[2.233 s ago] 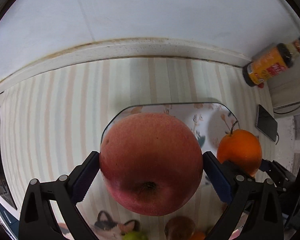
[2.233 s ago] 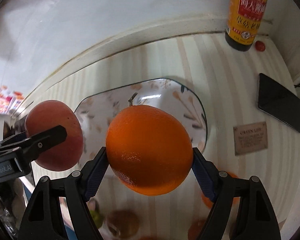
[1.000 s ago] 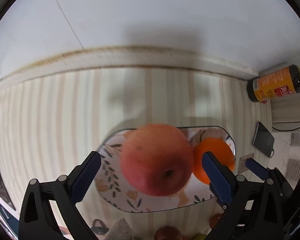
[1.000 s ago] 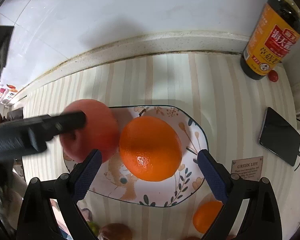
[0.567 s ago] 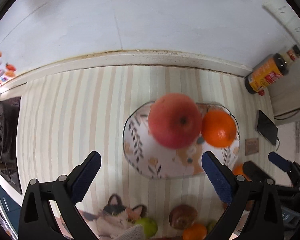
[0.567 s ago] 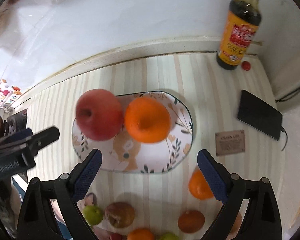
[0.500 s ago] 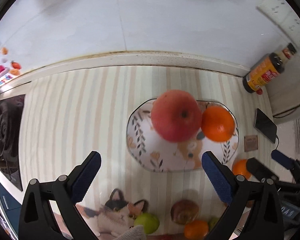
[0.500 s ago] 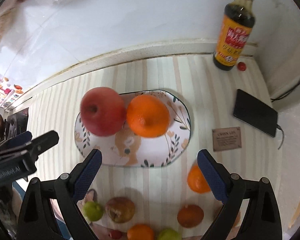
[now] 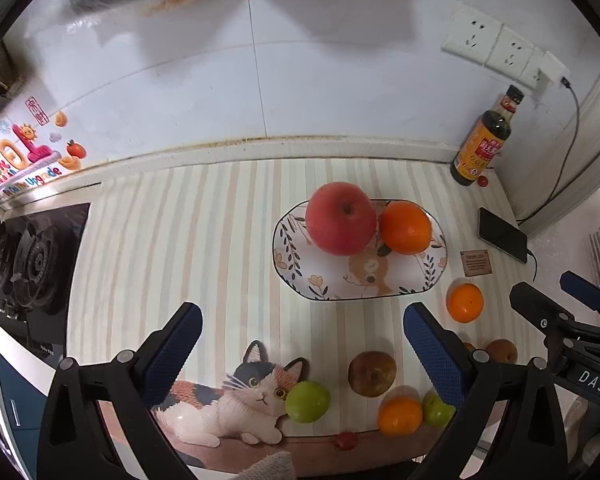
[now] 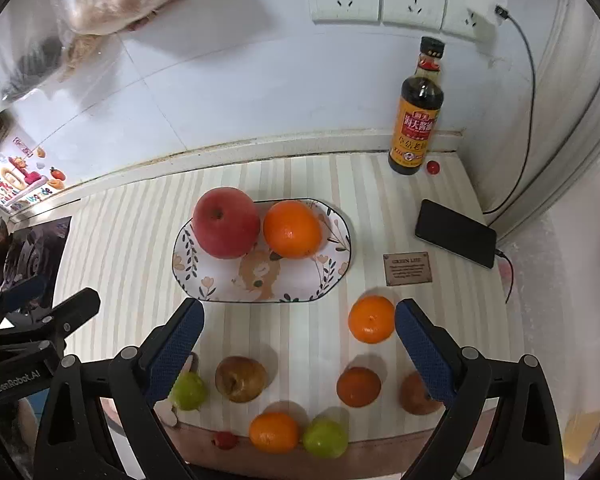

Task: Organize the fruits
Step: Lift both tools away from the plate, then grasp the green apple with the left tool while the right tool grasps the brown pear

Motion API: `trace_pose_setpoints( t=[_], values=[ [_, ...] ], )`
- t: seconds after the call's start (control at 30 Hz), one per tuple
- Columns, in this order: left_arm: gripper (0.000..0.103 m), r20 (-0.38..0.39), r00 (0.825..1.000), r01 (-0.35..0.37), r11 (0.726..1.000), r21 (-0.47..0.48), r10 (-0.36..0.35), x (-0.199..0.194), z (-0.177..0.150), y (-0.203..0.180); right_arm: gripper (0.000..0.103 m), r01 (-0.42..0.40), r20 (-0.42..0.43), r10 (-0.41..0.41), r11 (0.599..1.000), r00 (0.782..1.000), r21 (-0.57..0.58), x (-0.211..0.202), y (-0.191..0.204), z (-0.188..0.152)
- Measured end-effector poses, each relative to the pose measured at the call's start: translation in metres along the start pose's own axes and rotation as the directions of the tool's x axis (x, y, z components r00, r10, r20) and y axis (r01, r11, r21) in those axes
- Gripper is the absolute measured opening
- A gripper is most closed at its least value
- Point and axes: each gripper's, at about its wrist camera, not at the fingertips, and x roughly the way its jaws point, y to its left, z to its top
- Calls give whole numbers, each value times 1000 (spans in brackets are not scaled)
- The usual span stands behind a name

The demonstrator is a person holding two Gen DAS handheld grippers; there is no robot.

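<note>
A red apple (image 9: 341,219) (image 10: 226,223) and a large orange (image 9: 405,228) (image 10: 292,229) sit side by side on the patterned oval plate (image 9: 320,280) (image 10: 220,284). My left gripper (image 9: 300,340) is open and empty, held high above the counter's front. My right gripper (image 10: 298,332) is open and empty, also raised. Several loose fruits lie along the counter's front: a small orange (image 10: 371,319) (image 9: 464,303), brown fruits (image 10: 240,379) (image 9: 372,373), green ones (image 9: 307,401) (image 10: 325,438) and another orange (image 10: 274,432).
A soy sauce bottle (image 10: 416,116) stands at the back right by the wall. A black phone (image 10: 455,233) and a small brown card (image 10: 407,268) lie right of the plate. A cat-shaped mat (image 9: 228,400) lies front left. A stove (image 9: 32,264) is at far left.
Both grippers let go of the apple and the orange onto the plate, then drew back and up. Both now stand open and empty, farther from the plate.
</note>
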Motion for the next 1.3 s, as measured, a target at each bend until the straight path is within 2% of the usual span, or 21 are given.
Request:
trace_pose_setpoints(
  t=[0.27,0.37,0.5,0.6,0.7,0.9,0.97,1.03,1.07,1.13,1.2,1.23,1.3],
  values=[
    [103,9,1000,23,1000,6,-23,-21,-16,-3,98,-25,24,25,1000,999,13,-27,2,-23],
    [103,-15,1000,26,1000,16,-26,-19,-22,-4,98,-42,22,42,999,999,22,-30,1,-30],
    [103,-59,998,6,1000,23,-5,-1,-32,-4,101,-79,-24,80,996,996,43,-15,-5,-39],
    [103,-107,994,-13,1000,17,15,20,-45,-3,101,-130,-98,135,990,986,58,10,-12,-49],
    [103,-206,978,-40,999,12,42,57,-65,-4,101,-167,-183,180,982,966,83,41,-21,-63],
    [103,-356,933,-53,998,18,55,124,-102,-5,101,-246,-336,280,959,899,141,113,-25,-87],
    [103,-398,914,-58,997,51,74,146,-112,-7,101,-253,-357,282,959,890,128,125,-22,-90],
    [102,-443,895,-29,997,68,57,164,-119,-8,101,-245,-375,268,963,887,110,134,-18,-93],
    [98,-455,889,-29,997,71,58,169,-121,-8,101,-245,-381,267,964,885,107,137,-17,-95],
    [83,-476,879,6,997,79,32,180,-124,-9,101,-240,-391,262,965,883,104,143,-14,-96],
    [61,-484,875,54,998,45,-26,183,-124,-6,101,-236,-393,258,966,883,105,147,-11,-97],
    [56,-479,875,88,996,20,-68,182,-123,-5,101,-231,-395,256,967,882,110,150,-10,-97],
    [55,-465,884,65,997,34,-42,181,-123,-2,101,-233,-404,269,963,874,137,158,-7,-98]
  ],
)
